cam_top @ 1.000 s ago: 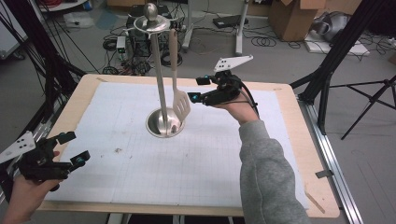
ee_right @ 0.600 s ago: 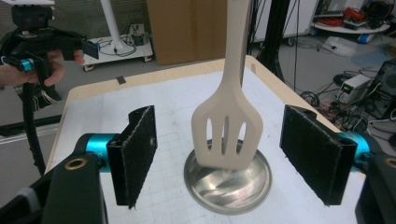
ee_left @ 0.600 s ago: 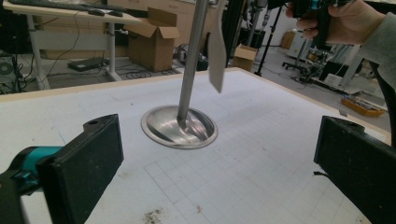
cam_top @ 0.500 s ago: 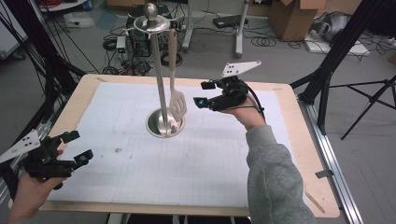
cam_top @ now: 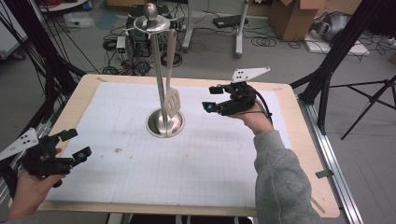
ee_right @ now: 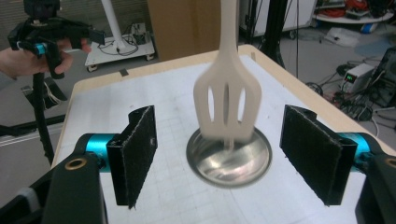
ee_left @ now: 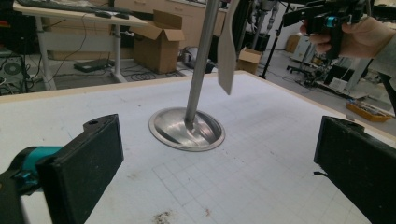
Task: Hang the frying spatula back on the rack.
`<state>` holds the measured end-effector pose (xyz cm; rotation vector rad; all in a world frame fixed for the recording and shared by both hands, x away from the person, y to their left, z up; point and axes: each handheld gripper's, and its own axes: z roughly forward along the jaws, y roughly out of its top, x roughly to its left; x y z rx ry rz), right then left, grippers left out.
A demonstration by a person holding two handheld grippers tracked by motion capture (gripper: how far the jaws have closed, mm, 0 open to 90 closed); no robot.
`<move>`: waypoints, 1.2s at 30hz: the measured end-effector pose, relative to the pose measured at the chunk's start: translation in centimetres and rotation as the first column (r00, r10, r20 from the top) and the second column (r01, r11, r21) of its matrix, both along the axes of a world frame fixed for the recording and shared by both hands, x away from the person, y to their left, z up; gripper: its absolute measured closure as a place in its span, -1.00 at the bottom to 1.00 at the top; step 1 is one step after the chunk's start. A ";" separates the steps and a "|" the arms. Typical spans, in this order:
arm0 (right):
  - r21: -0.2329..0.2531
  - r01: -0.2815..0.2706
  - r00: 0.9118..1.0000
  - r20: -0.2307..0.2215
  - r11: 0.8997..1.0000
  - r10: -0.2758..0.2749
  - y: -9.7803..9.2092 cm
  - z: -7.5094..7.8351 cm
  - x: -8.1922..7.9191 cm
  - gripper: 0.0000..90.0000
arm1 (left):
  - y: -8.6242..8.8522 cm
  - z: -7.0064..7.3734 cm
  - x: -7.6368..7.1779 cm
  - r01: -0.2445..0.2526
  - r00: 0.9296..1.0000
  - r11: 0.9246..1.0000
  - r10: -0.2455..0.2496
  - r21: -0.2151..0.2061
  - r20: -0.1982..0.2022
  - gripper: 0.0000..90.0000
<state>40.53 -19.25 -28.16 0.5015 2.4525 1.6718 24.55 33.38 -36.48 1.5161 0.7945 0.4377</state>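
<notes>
The right gripper (cam_top: 213, 98), held in a hand above the far right part of the table (cam_top: 299, 154), points left with its jaws wide apart and nothing between them. Just to its left, apart from the jaws, a pale slotted spatula (cam_top: 171, 100) hangs by its handle from the ring at the top of a metal stand (cam_top: 158, 74), its blade hovering over the stand's round dish-shaped base (cam_top: 165, 124) near the middle of the white gridded mat (cam_top: 196, 158). In the right gripper view the spatula (ee_right: 227, 100) sits centred between the two black pads, farther off than them and touching neither. The left gripper (cam_top: 74, 143), also gaping and empty, is held low at the near left edge of the table, well apart from the stand and the spatula.
</notes>
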 end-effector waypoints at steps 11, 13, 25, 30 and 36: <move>0.014 0.032 0.999 0.003 0.999 -0.032 -2.2 -1.1 -1.9 -0.41 | -0.6 -0.2 0.4 0.016 1.000 1.000 -0.016 0.014 -0.009 -0.96; 0.015 0.030 1.000 0.007 0.999 -0.030 -2.6 -1.4 -2.3 -0.42 | -0.7 -0.2 0.4 0.019 1.000 1.000 -0.019 0.018 -0.007 -0.96; 0.054 0.016 1.000 0.011 0.998 -0.017 -4.8 -3.0 -4.5 -0.45 | -0.8 -0.4 0.7 0.013 1.000 1.000 -0.013 0.027 -0.008 -0.96; 0.060 0.017 1.000 0.017 0.998 -0.018 -5.2 -3.8 -5.0 -0.50 | -0.8 -0.4 0.7 0.010 1.000 1.000 -0.010 0.025 -0.010 -0.96; 0.059 0.015 0.999 0.035 0.998 -0.017 -4.8 -4.6 -5.7 -0.60 | -1.0 -0.6 0.8 0.018 1.000 0.999 -0.017 0.035 -0.020 -0.96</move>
